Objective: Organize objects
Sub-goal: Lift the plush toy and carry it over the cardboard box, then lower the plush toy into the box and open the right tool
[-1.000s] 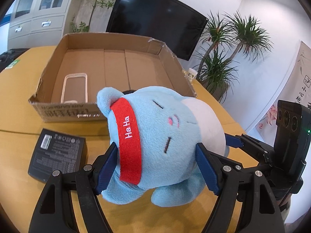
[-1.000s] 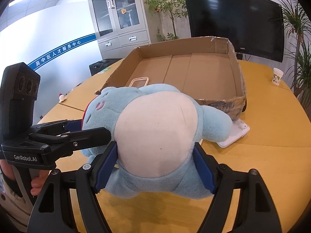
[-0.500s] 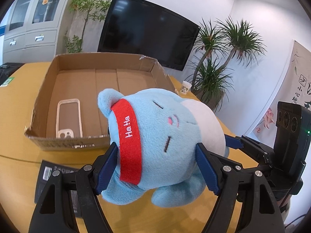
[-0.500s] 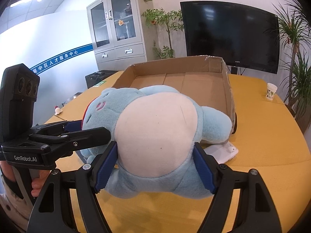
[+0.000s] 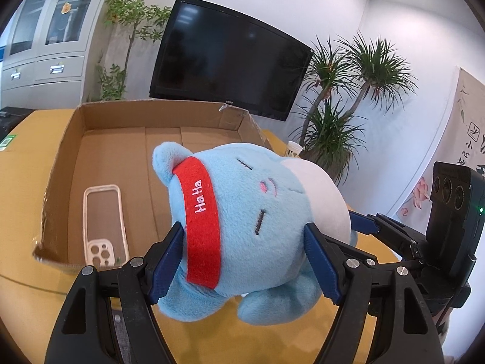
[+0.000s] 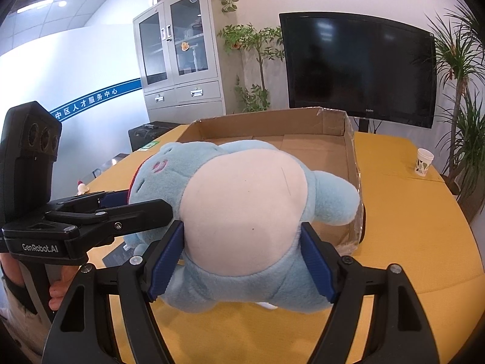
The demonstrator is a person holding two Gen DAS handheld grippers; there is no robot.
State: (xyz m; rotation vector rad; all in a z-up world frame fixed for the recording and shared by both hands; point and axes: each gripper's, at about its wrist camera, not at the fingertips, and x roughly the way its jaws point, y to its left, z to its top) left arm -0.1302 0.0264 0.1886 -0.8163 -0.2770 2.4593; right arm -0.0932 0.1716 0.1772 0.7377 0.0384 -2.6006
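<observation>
Left wrist view: looking forward and down along its jaws, close on the blue plush toy (image 5: 242,221), cardboard box (image 5: 69,151) behind at frame left. Right wrist view: same tilt, from the opposite side, equally close. Shared: toy (image 6: 242,212), box (image 6: 348,151), yellow table (image 6: 409,242), black screen (image 6: 357,69).

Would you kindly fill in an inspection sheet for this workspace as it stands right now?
Surface: yellow wooden table, a seam showing.
Job's things: blue plush toy with red "HaHa" headband, held off the table by both grippers; open cardboard box behind it; phone case lying flat inside the box.
Clutter: paper cup on the far table edge; dark flat item partly hidden under the toy.
Grippers: left gripper clamps the head; right gripper clamps the belly.
Cables: nothing seen.
Surroundings: black screen, grey cabinet, potted plants.
</observation>
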